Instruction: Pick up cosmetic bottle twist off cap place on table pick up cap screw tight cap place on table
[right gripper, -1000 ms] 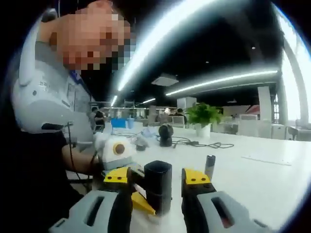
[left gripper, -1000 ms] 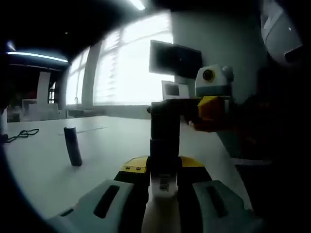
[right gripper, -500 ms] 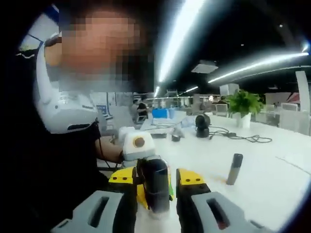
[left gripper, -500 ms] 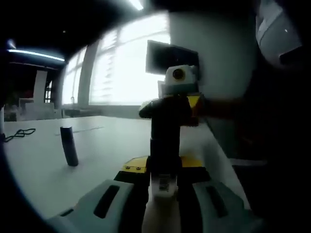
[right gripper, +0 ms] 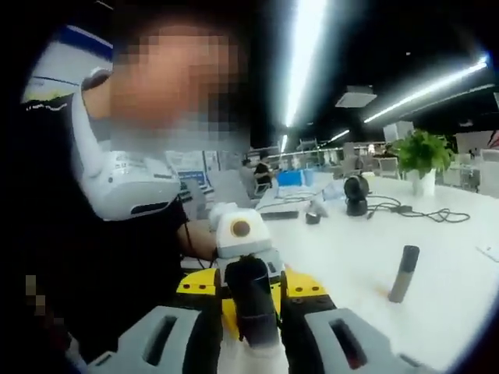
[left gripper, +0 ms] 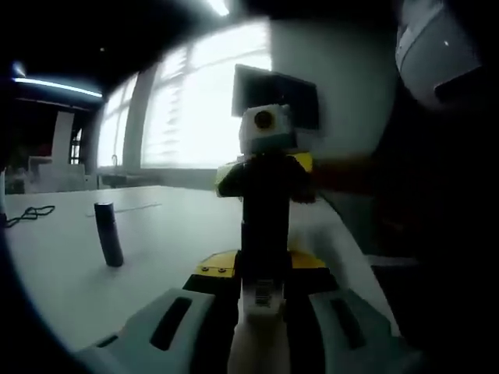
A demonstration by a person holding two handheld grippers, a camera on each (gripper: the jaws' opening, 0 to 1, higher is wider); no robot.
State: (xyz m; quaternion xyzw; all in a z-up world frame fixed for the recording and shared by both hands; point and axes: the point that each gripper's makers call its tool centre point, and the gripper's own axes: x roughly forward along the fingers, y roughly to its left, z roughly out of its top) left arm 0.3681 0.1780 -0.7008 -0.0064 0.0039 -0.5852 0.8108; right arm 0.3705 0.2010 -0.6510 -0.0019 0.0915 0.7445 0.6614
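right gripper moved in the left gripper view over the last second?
Yes. The right gripper has swung left, from right of the wall monitor to in front of it, now closed on the black cap of the cosmetic bottle held by the left gripper.

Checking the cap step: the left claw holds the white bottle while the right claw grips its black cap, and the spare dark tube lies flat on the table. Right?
Not quite: the dark tube stands upright on the table, as the right gripper view shows. The rest holds.

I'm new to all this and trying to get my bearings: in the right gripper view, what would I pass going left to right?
Person's white sleeve → dark bottle cap between the fingers → round black device on the table → upright dark tube → potted plant.
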